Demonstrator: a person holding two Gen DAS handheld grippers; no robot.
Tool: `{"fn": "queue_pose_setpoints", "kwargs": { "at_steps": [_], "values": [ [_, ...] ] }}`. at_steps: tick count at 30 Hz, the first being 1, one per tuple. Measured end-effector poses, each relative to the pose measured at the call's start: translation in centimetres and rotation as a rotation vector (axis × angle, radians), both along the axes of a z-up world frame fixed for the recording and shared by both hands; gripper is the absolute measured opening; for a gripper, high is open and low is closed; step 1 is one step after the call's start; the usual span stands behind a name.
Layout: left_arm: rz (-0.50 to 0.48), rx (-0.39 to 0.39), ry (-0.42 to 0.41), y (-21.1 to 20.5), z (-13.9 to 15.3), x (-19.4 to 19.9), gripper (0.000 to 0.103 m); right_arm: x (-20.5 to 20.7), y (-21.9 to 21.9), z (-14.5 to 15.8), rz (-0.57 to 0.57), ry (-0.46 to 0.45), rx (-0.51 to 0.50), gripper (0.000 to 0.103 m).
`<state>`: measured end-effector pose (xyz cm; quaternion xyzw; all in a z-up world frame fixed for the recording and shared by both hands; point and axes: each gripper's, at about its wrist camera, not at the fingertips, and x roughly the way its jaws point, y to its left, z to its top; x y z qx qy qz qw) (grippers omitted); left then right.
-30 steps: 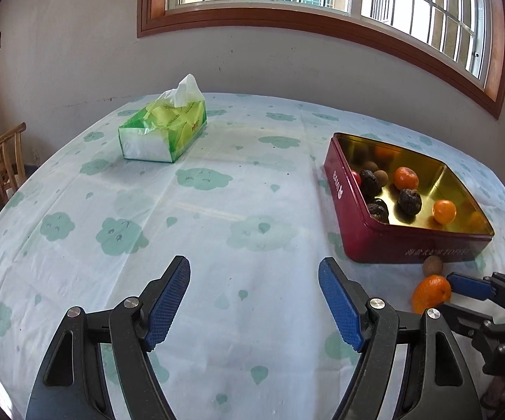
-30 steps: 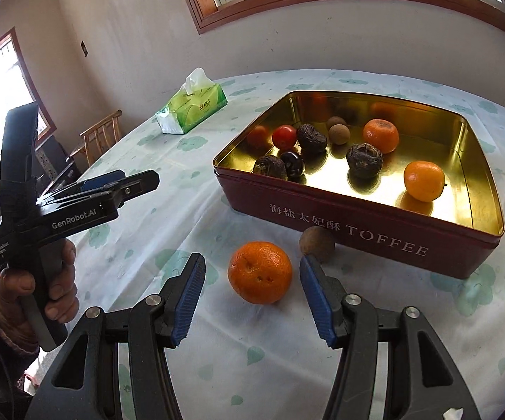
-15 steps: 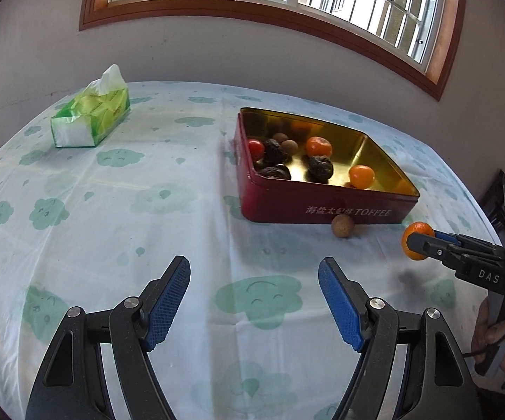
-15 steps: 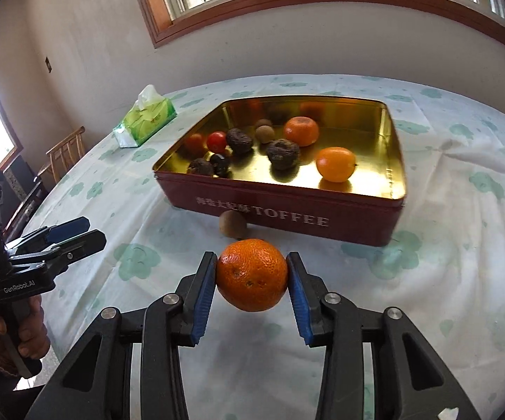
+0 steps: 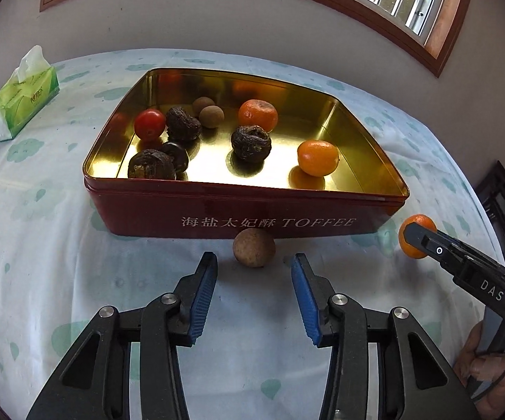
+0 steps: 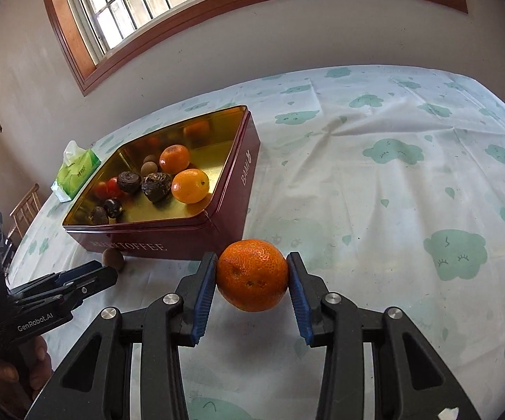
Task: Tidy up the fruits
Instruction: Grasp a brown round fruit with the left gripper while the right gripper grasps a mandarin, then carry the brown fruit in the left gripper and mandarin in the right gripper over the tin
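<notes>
A red toffee tin (image 5: 217,211) with a gold inside holds several fruits: oranges, a red tomato, dark wrinkled fruits and small brown ones. A small brown round fruit (image 5: 253,247) lies on the cloth against the tin's front wall. My left gripper (image 5: 254,292) is open, its tips just short of that fruit on either side. My right gripper (image 6: 251,280) is shut on an orange tangerine (image 6: 252,274), held above the cloth by the tin's (image 6: 196,238) near right corner. The tangerine (image 5: 422,222) also shows in the left wrist view.
A green tissue box (image 5: 20,103) stands at the far left of the table, also in the right wrist view (image 6: 76,171). A wooden chair (image 6: 25,206) stands beyond the table's left edge. A wall with a window lies behind the table.
My right gripper closed on the tangerine and lifted it off the cloth, moving right of the tin. My left gripper swung toward the tin and now frames the small brown fruit.
</notes>
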<state>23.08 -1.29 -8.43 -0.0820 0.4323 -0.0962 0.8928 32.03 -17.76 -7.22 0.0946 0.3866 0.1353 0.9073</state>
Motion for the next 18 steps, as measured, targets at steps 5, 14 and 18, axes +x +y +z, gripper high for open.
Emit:
{"fn": "queue_pose_setpoints", "kwargs": {
  "at_steps": [5,14,18],
  "values": [
    [0.015,0.029,-0.017,-0.8,-0.3,0.6,0.045,0.2,0.9,-0.2,0.041,-0.001,-0.014,0.038],
    [0.078,-0.008,-0.057,0.7,0.0,-0.5,0.027,0.4,1.0,-0.6,0.065,0.02,0.005,0.038],
    [0.078,0.045,-0.124,0.6,1.1,-2.6,0.027,0.6,1.1,-0.7,0.066,0.028,0.002,0.038]
  ]
}}
